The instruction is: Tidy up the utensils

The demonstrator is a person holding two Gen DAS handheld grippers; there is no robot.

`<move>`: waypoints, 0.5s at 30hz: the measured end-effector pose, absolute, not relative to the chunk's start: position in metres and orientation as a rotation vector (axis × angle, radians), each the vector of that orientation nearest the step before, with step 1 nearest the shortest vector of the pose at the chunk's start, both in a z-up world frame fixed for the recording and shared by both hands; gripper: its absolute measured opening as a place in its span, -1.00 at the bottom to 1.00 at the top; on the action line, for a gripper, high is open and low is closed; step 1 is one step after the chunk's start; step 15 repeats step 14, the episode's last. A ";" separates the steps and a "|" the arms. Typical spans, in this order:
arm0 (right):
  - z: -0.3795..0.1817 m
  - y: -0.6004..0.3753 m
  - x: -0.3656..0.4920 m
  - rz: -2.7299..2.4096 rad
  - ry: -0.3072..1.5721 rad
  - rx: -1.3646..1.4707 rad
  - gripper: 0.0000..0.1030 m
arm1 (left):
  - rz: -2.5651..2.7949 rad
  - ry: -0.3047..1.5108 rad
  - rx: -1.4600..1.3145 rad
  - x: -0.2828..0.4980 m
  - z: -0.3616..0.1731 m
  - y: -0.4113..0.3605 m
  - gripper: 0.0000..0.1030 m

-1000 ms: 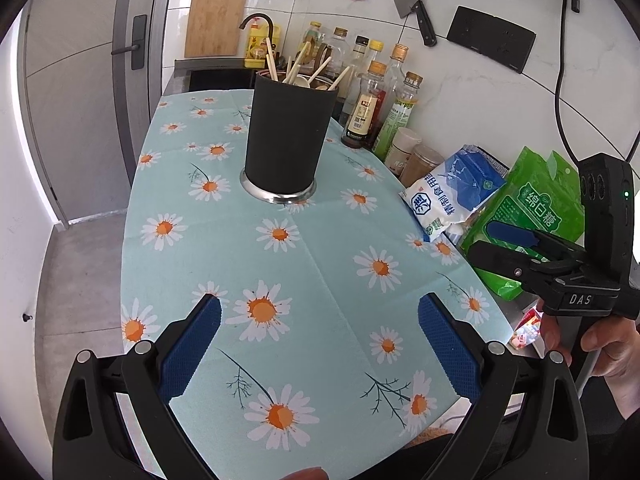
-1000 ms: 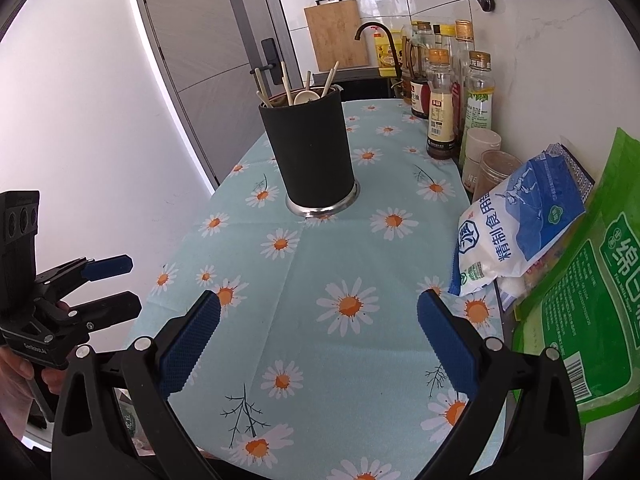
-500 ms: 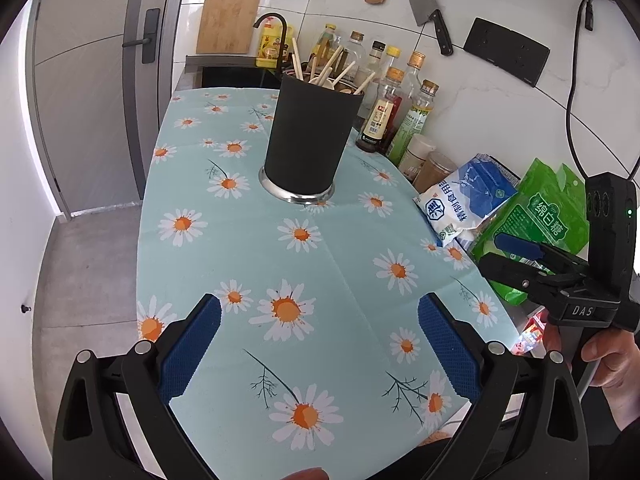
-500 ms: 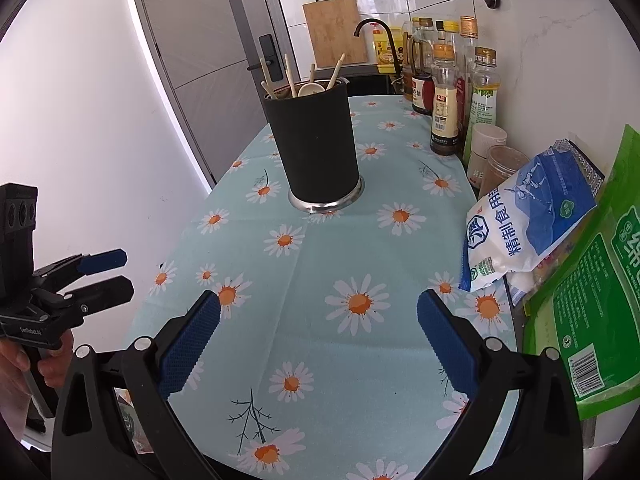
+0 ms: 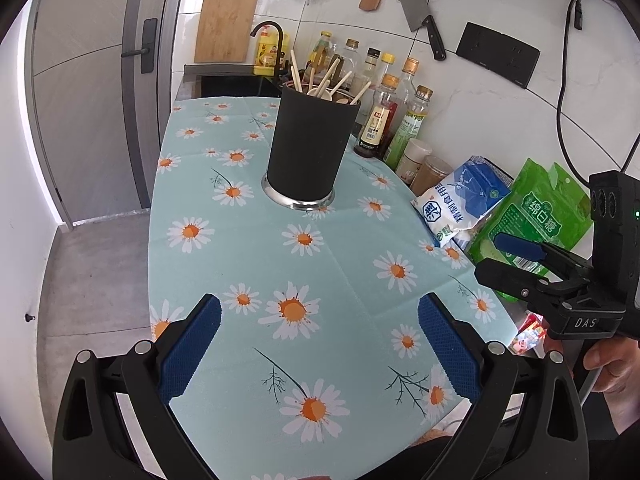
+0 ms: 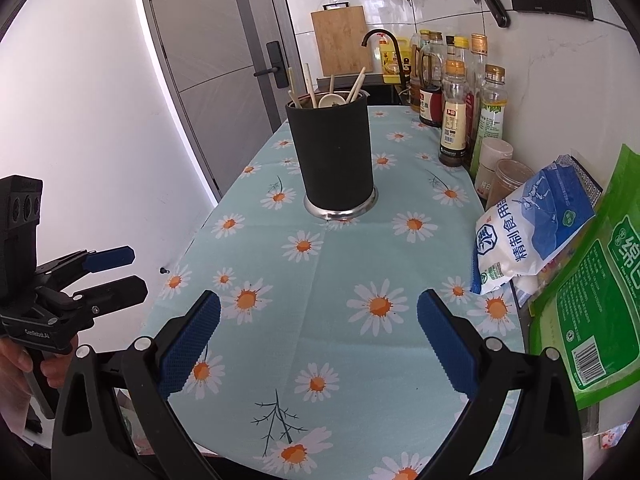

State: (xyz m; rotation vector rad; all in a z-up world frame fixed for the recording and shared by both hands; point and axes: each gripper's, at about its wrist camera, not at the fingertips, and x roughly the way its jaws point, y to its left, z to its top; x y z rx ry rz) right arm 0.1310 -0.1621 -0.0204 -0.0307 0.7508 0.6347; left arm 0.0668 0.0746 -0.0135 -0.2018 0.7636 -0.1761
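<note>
A black utensil holder [image 5: 308, 148] with a steel base stands upright on the daisy tablecloth [image 5: 248, 264]; it also shows in the right wrist view [image 6: 334, 160]. Wooden chopsticks and spoons [image 5: 326, 82] stick out of its top [image 6: 328, 94]. My left gripper [image 5: 320, 354] is open and empty near the table's front edge; it also shows at the left of the right wrist view [image 6: 120, 276]. My right gripper [image 6: 318, 346] is open and empty, also near the front edge, and shows at the right of the left wrist view [image 5: 504, 256].
Sauce and oil bottles [image 5: 384, 116] line the wall behind the holder. A blue-white salt bag [image 5: 460, 200] and a green sugar bag [image 5: 536, 212] lie at the table's right edge. A sink with a black tap [image 5: 268, 40] is beyond the table. Floor drops off on the left.
Both grippers have drawn back and tilted up a little, so the holder sits lower in both views. Both stay open and empty. The holder has not moved.
</note>
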 end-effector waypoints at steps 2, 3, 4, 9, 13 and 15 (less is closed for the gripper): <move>-0.018 -0.162 0.129 0.633 0.747 -0.031 0.90 | -0.177 0.763 -0.199 0.065 -0.012 0.074 0.87; -0.017 -0.163 0.128 0.632 0.744 -0.034 0.90 | -0.178 0.762 -0.198 0.065 -0.012 0.073 0.87; -0.015 -0.163 0.126 0.632 0.741 -0.036 0.90 | -0.178 0.763 -0.196 0.064 -0.011 0.072 0.87; -0.011 -0.168 0.124 0.623 0.732 -0.036 0.90 | -0.199 0.774 -0.184 0.066 -0.008 0.067 0.87; -0.008 -0.172 0.125 0.619 0.726 -0.026 0.90 | -0.200 0.763 -0.157 0.066 -0.002 0.060 0.87; -0.007 -0.172 0.125 0.618 0.724 -0.026 0.90 | -0.199 0.760 -0.154 0.066 -0.001 0.059 0.87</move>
